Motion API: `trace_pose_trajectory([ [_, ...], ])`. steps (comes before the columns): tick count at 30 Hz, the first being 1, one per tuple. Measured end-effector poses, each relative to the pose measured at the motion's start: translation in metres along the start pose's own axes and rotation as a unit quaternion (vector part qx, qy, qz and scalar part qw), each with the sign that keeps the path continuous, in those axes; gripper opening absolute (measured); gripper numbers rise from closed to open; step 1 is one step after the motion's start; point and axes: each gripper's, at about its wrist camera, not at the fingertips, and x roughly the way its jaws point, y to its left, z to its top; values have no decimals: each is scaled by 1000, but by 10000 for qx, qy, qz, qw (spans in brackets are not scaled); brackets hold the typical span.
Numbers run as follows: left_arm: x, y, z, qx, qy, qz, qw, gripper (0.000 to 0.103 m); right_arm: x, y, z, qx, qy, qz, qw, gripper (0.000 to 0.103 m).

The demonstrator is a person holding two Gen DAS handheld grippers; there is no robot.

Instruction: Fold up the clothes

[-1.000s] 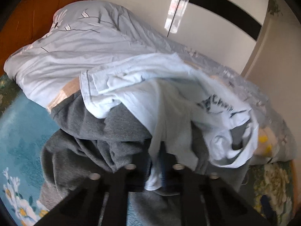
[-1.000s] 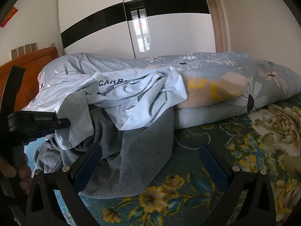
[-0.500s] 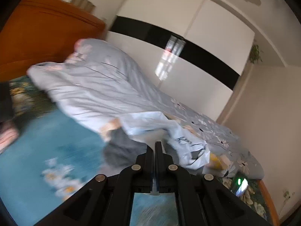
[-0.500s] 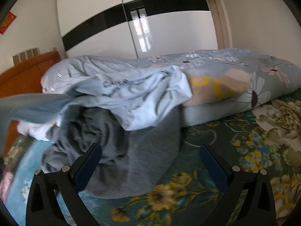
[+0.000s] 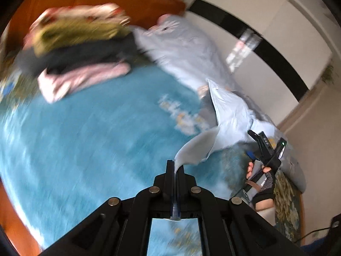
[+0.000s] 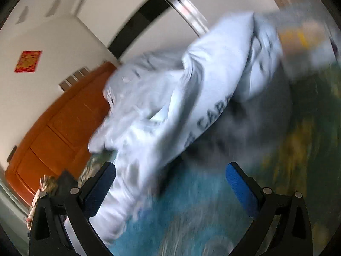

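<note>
Pale blue shirt [image 5: 232, 115], light and floppy: my left hand-held gripper [image 5: 175, 168] pinches one edge; right hand-held gripper [image 6: 170, 183] gapes empty. I'd take the opposite hem.

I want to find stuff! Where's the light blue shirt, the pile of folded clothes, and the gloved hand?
light blue shirt [image 6: 191, 89], right wrist view, chest.
pile of folded clothes [image 5: 81, 49], left wrist view, dark middle layer.
gloved hand [image 5: 263, 183], left wrist view, glove back.
</note>
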Motion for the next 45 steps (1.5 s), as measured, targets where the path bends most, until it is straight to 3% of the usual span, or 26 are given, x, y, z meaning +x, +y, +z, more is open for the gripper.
trace_pose_trajectory([
  [4, -13, 38, -11, -713, 19, -143, 9973, 1, 1, -9, -31, 728, 533, 256, 9956, 103],
  [9, -57, 66, 3, -1089, -671, -139, 9917, 1, -28, -6, -31, 978, 463, 182, 9940, 103],
  [17, -104, 106, 7, -1465, -1204, 201, 9816, 1, -82, 1, -26, 498, 614, 1, 9969, 103],
  [20, -94, 108, 17, -1234, -1106, 362, 9855, 1, -98, 1, -27, 226, 783, -107, 9966, 102],
  [22, -79, 100, 28, -934, -941, 505, 9899, 2, -105, -2, -28, 126, 910, -220, 9955, 95],
  [24, -63, 86, 35, -628, -818, 531, 9933, 2, -109, -10, -30, 184, 1112, -232, 9934, 76],
  [30, -26, 62, 36, -348, -522, 679, 9957, 4, -118, -22, -44, 121, 1483, -258, 9885, 60],
  [33, -17, 57, 26, -327, -341, 682, 9965, 13, -122, -27, -53, -35, 1626, -348, 9861, 52],
  [35, -12, 46, 22, -140, -274, 662, 9973, 41, -122, -29, -56, -126, 1676, -414, 9849, 52],
  [37, -6, 30, 20, 114, -190, 601, 9979, 55, -119, -30, -55, -224, 1712, -490, 9838, 52],
  [40, 2, 12, 23, 288, -229, 580, 9976, 62, -113, -27, -52, -278, 1710, -502, 9836, 52],
  [43, 7, -1, 27, 349, -356, 816, 9954, 64, -104, -18, -45, -400, 1684, -473, 9838, 52],
  [45, 16, -12, 28, 453, -275, 587, 9969, 69, -96, -10, -37, -543, 1648, -543, 9833, 52],
])
